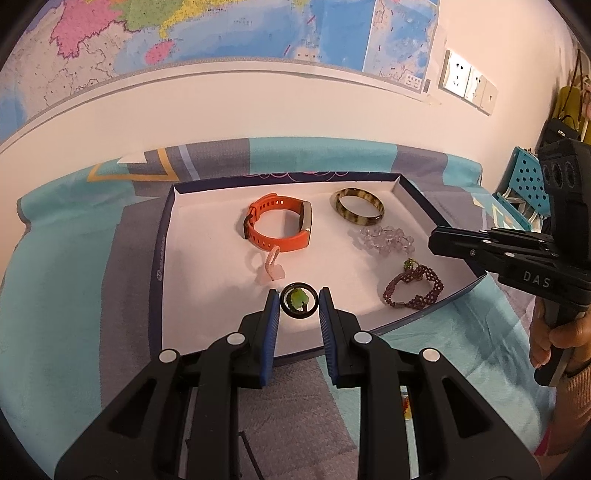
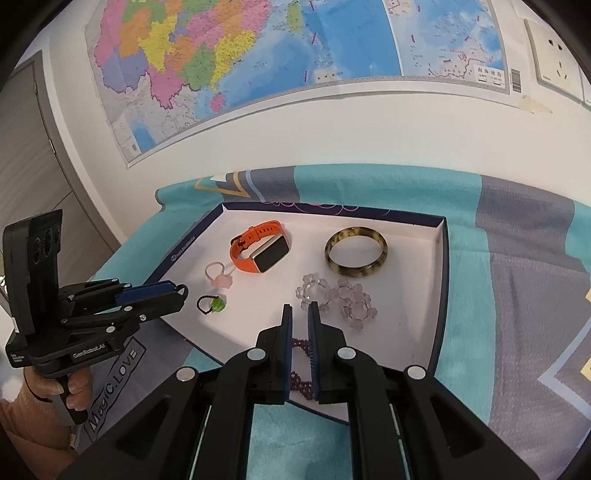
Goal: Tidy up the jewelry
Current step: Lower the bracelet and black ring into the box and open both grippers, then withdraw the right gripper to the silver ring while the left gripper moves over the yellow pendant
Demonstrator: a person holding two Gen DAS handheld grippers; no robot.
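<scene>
A white-lined tray (image 1: 207,236) (image 2: 417,332) lies on the patterned cloth. In it are an orange watch (image 1: 279,225) (image 2: 260,249), a mottled bangle (image 1: 358,205) (image 2: 355,256), a clear bead bracelet (image 1: 384,240) (image 2: 338,301), a dark red bead bracelet (image 1: 413,288) (image 2: 301,382), a pink ring (image 1: 271,267) (image 2: 218,275) and a black ring with a green stone (image 1: 299,300) (image 2: 211,305). My left gripper (image 1: 299,297) (image 2: 181,291) is open, its jaws on either side of the black ring. My right gripper (image 2: 300,310) (image 1: 434,240) is open a little and empty above the dark red bracelet.
A map (image 1: 221,33) (image 2: 258,66) and wall sockets (image 1: 469,83) hang on the wall behind. The teal and grey cloth (image 1: 66,295) (image 2: 517,277) covers the table. A blue perforated basket (image 1: 526,181) stands at the far right.
</scene>
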